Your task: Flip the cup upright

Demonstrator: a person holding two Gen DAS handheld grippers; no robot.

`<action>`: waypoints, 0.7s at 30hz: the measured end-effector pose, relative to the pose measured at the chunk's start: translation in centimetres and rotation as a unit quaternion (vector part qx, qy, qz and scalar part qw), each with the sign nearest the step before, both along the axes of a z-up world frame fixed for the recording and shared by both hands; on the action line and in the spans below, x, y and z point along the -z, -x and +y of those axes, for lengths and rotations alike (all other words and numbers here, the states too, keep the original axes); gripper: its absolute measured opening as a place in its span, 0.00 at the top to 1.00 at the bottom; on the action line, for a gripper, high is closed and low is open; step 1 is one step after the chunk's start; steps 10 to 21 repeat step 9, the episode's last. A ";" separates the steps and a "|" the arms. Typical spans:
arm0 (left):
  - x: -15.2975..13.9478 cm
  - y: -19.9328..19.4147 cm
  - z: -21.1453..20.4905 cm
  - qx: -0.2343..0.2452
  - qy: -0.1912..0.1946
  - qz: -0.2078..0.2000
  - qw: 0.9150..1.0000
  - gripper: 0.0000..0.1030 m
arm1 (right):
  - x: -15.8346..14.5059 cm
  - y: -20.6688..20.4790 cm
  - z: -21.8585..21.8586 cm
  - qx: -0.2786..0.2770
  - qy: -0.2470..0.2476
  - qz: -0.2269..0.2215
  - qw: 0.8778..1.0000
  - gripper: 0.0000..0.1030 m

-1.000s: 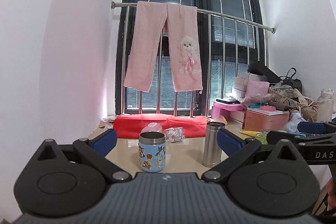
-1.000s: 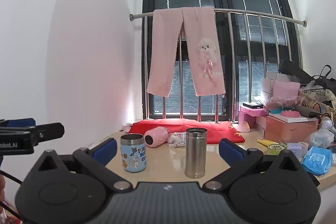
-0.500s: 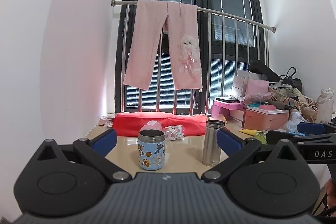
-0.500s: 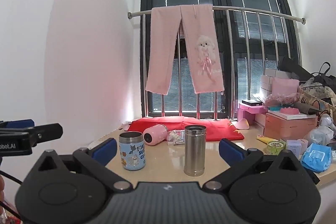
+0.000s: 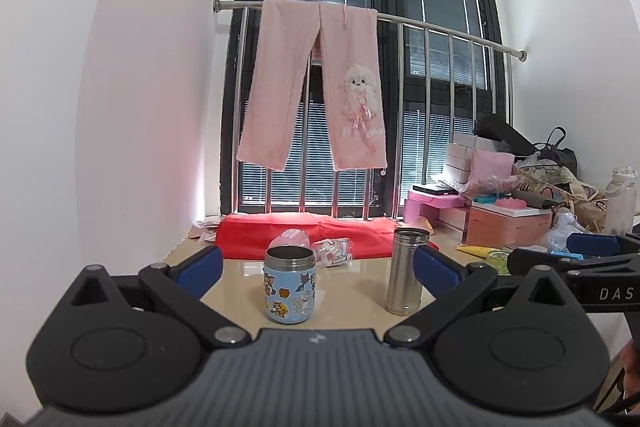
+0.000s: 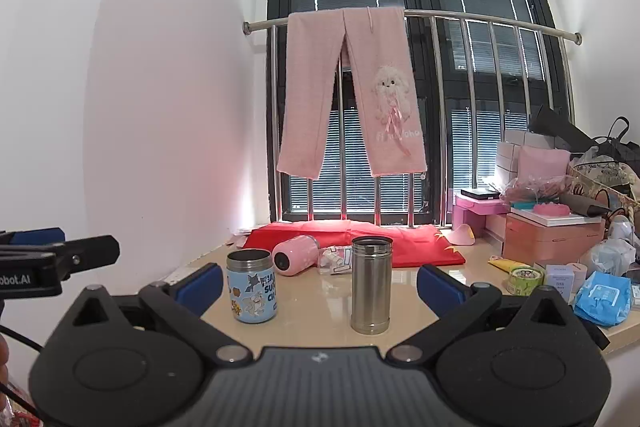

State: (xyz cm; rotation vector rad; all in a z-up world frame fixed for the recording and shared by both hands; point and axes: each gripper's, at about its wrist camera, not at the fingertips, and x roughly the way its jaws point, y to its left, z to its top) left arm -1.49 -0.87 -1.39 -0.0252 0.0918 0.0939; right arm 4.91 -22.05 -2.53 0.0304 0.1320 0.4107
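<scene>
A pink cup [image 6: 296, 254] lies on its side on the beige table [image 6: 320, 311], its open mouth facing me; in the left wrist view it [image 5: 289, 238] peeks out behind the blue cup. A blue cartoon cup [image 5: 290, 285] [image 6: 251, 287] and a steel cup [image 5: 405, 271] [image 6: 371, 285] stand upright nearer. My left gripper [image 5: 318, 269] is open and empty, short of the blue cup. My right gripper [image 6: 320, 281] is open and empty, short of both standing cups.
A red cloth [image 6: 360, 241] lies at the back by the window railing. A crumpled wrapper [image 6: 334, 259] lies beside the pink cup. Boxes, bags and a blue packet [image 6: 604, 297] crowd the right side. A white wall stands at the left.
Both views have tilted slightly upward, so the cups sit a little lower in frame. Both grippers stay open. The cups have not moved.
</scene>
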 end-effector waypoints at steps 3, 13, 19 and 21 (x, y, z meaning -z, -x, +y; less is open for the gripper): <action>0.1 -0.1 0.0 -0.003 -0.002 -0.001 1.000 0.00 | 0.1 0.0 0.1 0.000 0.000 0.000 1.000 0.00; 0.1 0.0 0.0 -0.002 0.001 -0.004 1.000 0.00 | 0.4 0.1 0.1 -0.001 0.001 0.001 1.000 0.00; 0.1 0.0 0.0 -0.002 0.001 -0.004 1.000 0.00 | 0.4 0.1 0.1 -0.001 0.001 0.001 1.000 0.00; 0.1 0.0 0.0 -0.002 0.001 -0.004 1.000 0.00 | 0.4 0.1 0.1 -0.001 0.001 0.001 1.000 0.00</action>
